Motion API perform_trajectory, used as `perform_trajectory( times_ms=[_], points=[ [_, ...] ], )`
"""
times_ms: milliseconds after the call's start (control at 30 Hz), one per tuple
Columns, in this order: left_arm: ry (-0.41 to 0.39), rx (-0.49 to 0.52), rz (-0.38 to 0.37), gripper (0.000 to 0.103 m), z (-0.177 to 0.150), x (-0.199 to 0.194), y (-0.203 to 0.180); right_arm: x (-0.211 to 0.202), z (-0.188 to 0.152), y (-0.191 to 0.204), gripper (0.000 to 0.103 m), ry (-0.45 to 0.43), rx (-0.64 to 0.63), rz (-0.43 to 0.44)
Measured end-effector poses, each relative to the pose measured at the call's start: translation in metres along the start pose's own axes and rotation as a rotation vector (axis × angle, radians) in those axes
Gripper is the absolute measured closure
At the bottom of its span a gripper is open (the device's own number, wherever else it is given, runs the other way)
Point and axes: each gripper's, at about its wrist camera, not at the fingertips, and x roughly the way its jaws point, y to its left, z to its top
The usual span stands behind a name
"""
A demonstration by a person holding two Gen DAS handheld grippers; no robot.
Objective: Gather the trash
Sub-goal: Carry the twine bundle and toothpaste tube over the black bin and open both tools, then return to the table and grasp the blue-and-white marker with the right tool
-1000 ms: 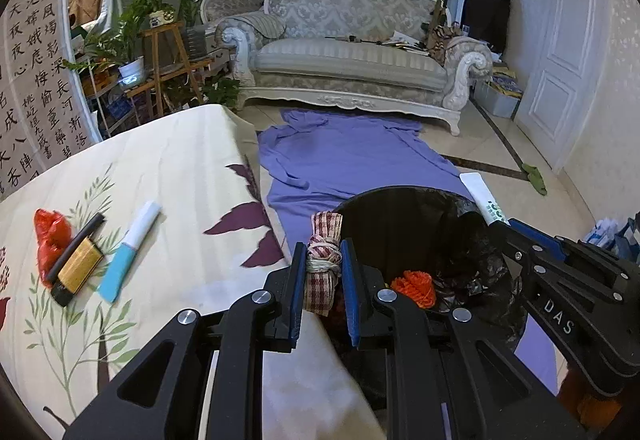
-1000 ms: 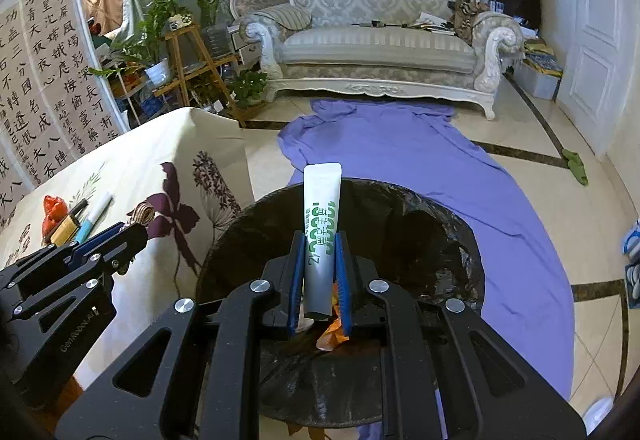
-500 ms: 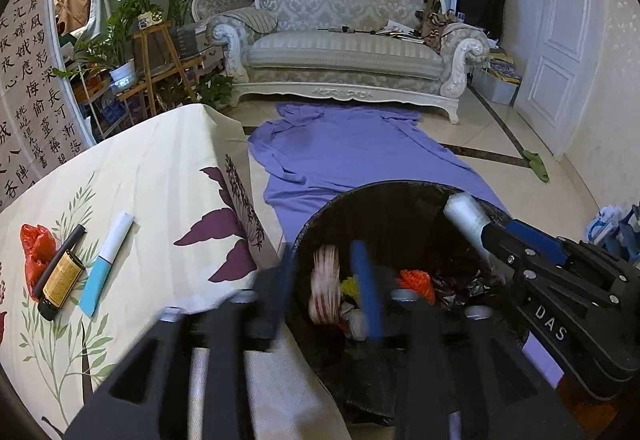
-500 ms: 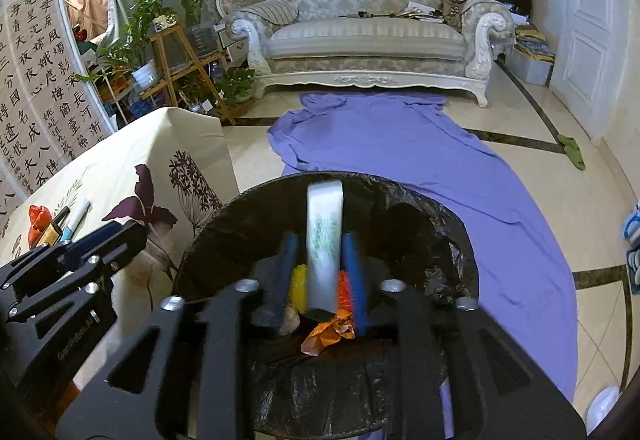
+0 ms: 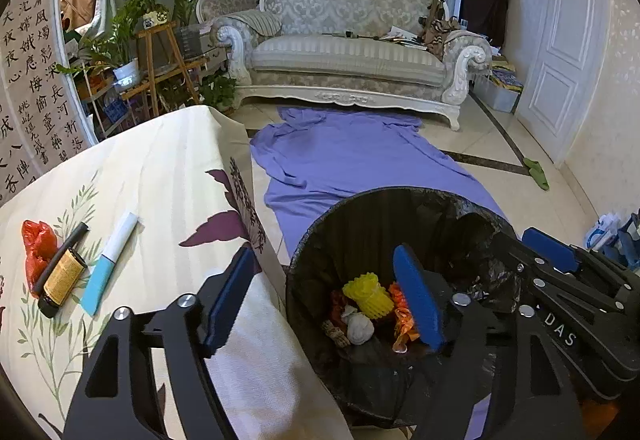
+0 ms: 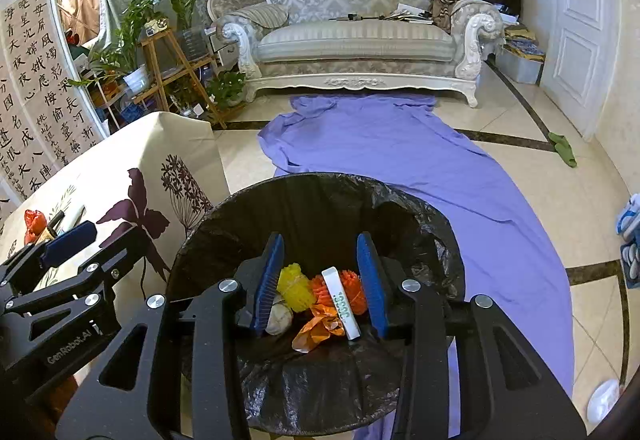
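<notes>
- the left gripper (image 5: 326, 298) hangs over the edge of the black bin (image 5: 360, 208), its blue pads spread wide, holding nothing.
- the right gripper (image 6: 320, 280) is over the middle of the bin (image 6: 224, 208), pads wide apart too, nothing between them.
- inside the bin lie a white tube (image 6: 340, 302), a yellow lump (image 6: 295, 288), an orange wrapper (image 6: 316, 326) and a white ball (image 5: 359, 327).
- on the flower tablecloth (image 5: 160, 168) wait a red bag (image 5: 37, 246), a small brown bottle (image 5: 62, 282), a black stick (image 5: 60, 258) and a blue and white tube (image 5: 109, 262), all close together.

The white tube (image 6: 341, 303) carries green lettering too small to read, perhaps a brand name.
</notes>
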Motion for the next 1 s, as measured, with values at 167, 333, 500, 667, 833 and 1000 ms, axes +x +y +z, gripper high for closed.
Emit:
perform_trajectory(
  times_ms=[167, 333, 500, 667, 833, 1000],
  points=[
    [-0.018, -0.011, 0.025, 0.028, 0.000, -0.010, 0.010, -0.002, 0.001, 0.003, 0.056, -0.007, -0.004, -0.008],
    [-0.025, -0.037, 0.068, 0.027, -0.007, -0.023, 0.033, -0.004, 0.001, 0.019, 0.051, -0.003, -0.009, 0.014],
    [-0.016, -0.103, 0.136, 0.027, -0.020, -0.037, 0.075, -0.001, -0.001, 0.054, 0.051, 0.015, -0.051, 0.068],
    [-0.009, -0.161, 0.216, 0.027, -0.035, -0.053, 0.118, 0.001, -0.004, 0.097, 0.051, 0.032, -0.112, 0.130],
    [0.003, -0.228, 0.292, 0.027, -0.052, -0.066, 0.162, 0.002, -0.007, 0.145, 0.051, 0.047, -0.177, 0.196],
    [0.014, -0.284, 0.360, 0.027, -0.071, -0.080, 0.202, 0.004, -0.007, 0.194, 0.051, 0.066, -0.238, 0.258]
  ],
)
